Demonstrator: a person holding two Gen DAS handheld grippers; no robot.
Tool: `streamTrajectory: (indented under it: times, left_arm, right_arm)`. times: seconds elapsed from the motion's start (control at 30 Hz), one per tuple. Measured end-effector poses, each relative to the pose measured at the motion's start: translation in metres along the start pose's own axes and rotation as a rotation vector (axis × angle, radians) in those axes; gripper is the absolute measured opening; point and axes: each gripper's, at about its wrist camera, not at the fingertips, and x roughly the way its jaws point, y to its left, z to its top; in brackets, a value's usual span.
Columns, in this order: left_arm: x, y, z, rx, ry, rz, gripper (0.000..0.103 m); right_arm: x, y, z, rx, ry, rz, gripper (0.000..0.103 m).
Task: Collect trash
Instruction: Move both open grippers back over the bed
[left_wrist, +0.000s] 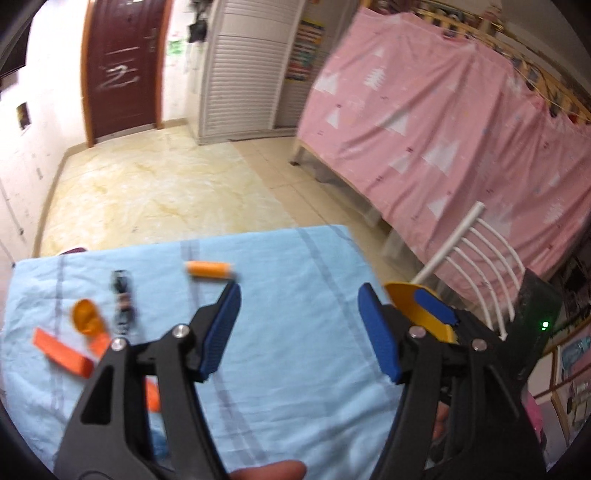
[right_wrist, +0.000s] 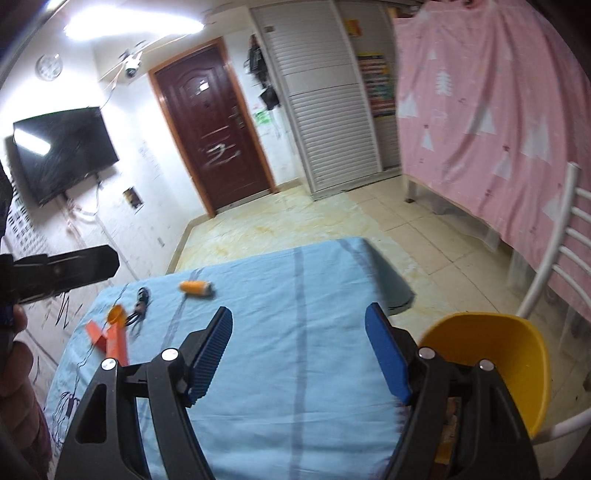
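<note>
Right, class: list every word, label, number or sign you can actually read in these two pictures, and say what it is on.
None can be read.
Door: white scrawled marks, not legible.
Colourful poster beside the cupboard: print too small and blurred.
Wall on the left: dark rows of marks, blurred.
Blue cloth: only stripes and scribbles.

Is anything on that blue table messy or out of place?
Yes. Litter lies loose on the blue cloth: an orange tube on its side, a dark tangled cord, an orange cap and orange strips. The yellow bin stands apart, beside the table.
</note>
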Motion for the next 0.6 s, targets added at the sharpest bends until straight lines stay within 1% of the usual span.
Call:
streamTrajectory:
  times: [0.1,0.3,0.33,0.43,0.6]
  left_arm:
    - [-0.012,0.033,-0.003,-0.017,-0.011,0.032,0.069]
    - [-0.038,0.092,-0.009,-0.04,-0.048,0.109,0.071]
    - [-0.04,0.1,-0.009,-0.043,-0.051,0.117,0.076]
    - [-0.049,0.121,-0.013,-0.05,-0.059,0.143,0.083]
    - [-0.05,0.152,-0.024,-0.064,-0.041,0.175,0.084]
  right_arm:
    - [0.009,0.022,0.001,-0.03,0.019,0.02,0.068]
    - [0.027,0.071,-0.002,-0.109,0.061,0.057,0.069]
    - [0.029,0.077,-0.002,-0.117,0.066,0.061,0.069]
    - [0.036,0.093,-0.004,-0.139,0.084,0.082,0.069]
    - [0.048,0.124,-0.015,-0.191,0.126,0.113,0.07]
